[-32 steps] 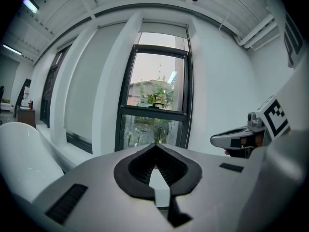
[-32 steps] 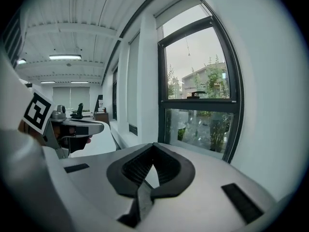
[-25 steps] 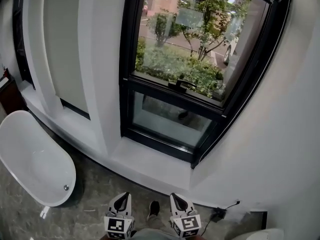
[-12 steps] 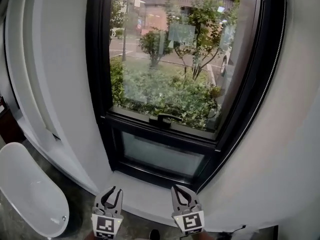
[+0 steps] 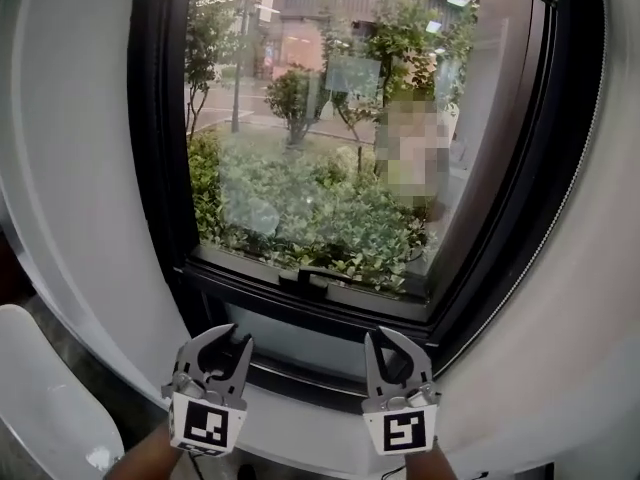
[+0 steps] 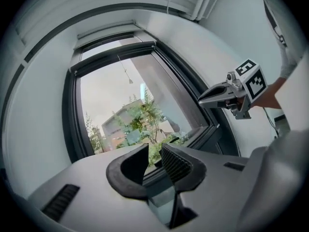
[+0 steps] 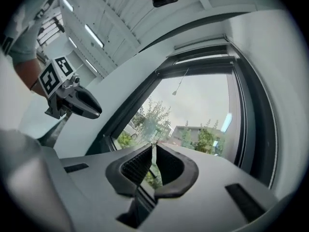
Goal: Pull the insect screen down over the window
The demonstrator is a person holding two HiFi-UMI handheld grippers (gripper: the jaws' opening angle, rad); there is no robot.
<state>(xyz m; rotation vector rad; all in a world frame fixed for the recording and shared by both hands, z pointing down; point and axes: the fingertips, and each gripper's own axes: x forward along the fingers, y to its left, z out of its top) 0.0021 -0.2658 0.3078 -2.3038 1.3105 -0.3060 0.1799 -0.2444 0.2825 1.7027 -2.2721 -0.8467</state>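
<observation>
Down by the white sill (image 5: 300,436), from the head view, both tools are pointing up at the window (image 5: 300,168). The left gripper (image 5: 232,336) is spreading its jaws as I watch, with nothing between them. The right gripper (image 5: 385,336) is just beginning to part, its tips barely off each other. Between and above the two, the black handle (image 5: 305,280) is sitting on the lower bar of the black frame (image 5: 158,168). Shrubs and a building are showing plainly through the glass. A white bathtub (image 5: 40,408) is peeking in at the lower left corner.

Over to the left gripper view: the ribbed pads (image 6: 175,162) are standing clearly apart and widening, with only window showing in the gap. A thin pull cord (image 6: 126,74) is hanging from the top bar of the frame, well above both tools. The other gripper is hovering at the right, a hand behind its marker cube (image 6: 252,79).

Now the right gripper view: the jaws are showing a narrow slit, easing open and empty. The cord is dangling high against the sky.
</observation>
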